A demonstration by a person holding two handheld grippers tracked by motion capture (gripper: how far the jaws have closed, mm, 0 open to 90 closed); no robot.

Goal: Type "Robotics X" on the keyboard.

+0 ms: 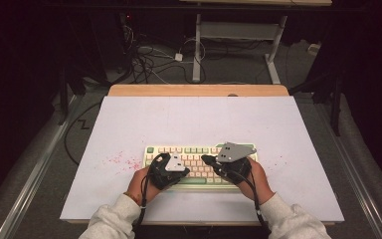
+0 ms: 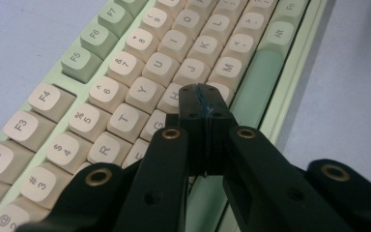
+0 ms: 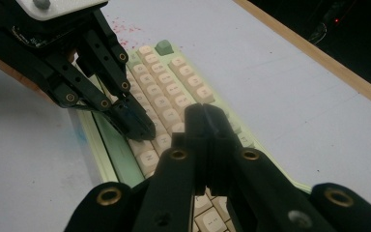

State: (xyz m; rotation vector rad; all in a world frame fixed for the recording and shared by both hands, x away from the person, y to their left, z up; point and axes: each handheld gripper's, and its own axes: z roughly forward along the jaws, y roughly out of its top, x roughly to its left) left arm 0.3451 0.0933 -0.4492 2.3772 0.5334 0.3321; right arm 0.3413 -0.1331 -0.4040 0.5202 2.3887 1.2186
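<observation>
Both my left gripper (image 2: 204, 92) and right gripper (image 3: 204, 113) have their fingers closed on nothing. The keyboard (image 1: 199, 152) lies just under both tips. My left tip is over the H key (image 2: 170, 99).

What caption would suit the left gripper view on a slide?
Shut left gripper poised over the keyboard near the H key.

Both tools (image 1: 181, 160) (image 1: 205, 160) hover closed over the keyboard (image 1: 199, 151).

Keyboard (image 1: 199, 149): on board (image 1: 129, 119), near-centre.
Left gripper (image 1: 176, 167): over keyboard's left half.
Right gripper (image 1: 206, 160): over right half.
</observation>
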